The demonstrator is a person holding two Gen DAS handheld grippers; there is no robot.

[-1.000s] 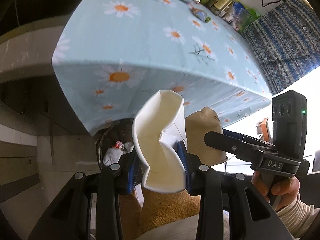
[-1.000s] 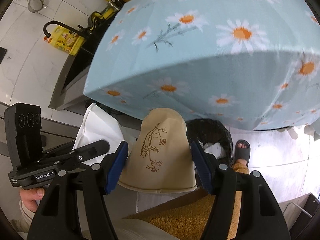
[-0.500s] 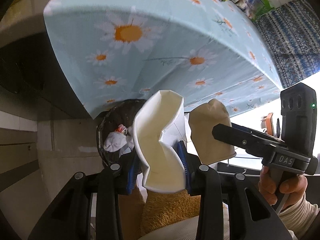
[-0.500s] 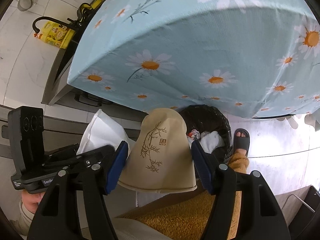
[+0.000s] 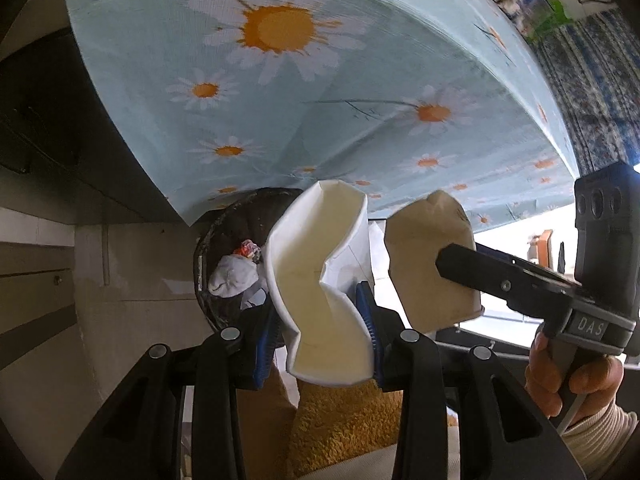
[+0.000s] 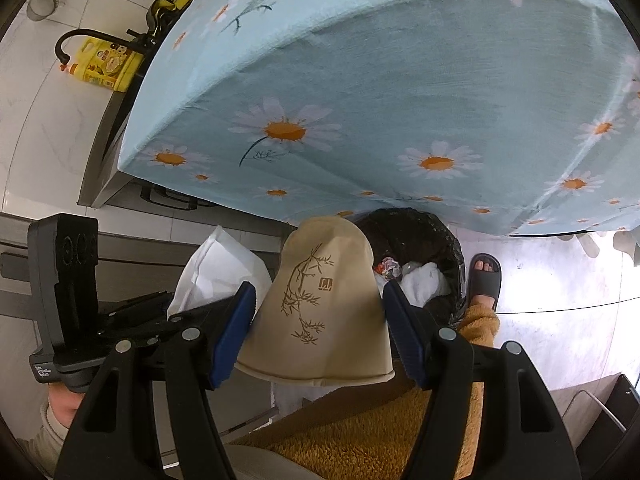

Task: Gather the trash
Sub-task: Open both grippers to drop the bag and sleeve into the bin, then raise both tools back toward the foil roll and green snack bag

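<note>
A crushed white paper cup (image 5: 316, 272) sits between the blue pads of my left gripper (image 5: 320, 324); its jaws are opening, with the pads still touching the cup's dented sides. My right gripper (image 6: 320, 312) is shut on a beige paper cup (image 6: 324, 292) printed with a bamboo sprig. The two cups hang side by side, mouths toward me, just above and in front of a black-lined trash bin (image 6: 420, 232) under the table's edge. Crumpled white paper (image 5: 234, 280) and a small coloured wrapper lie in the bin (image 5: 236, 220). The beige cup (image 5: 432, 264) is to the right in the left wrist view.
A daisy-print blue tablecloth (image 6: 360, 100) overhangs the bin closely. A person's foot in a dark slipper (image 6: 484, 276) stands right of the bin, and a leg in orange fabric (image 5: 340, 420) is below the cups. Grey cabinets (image 5: 40, 280) are to the left.
Both grippers have sunk with their cups toward the bin, which now shows more of its inside. The tablecloth edge looms larger and higher in both views.
</note>
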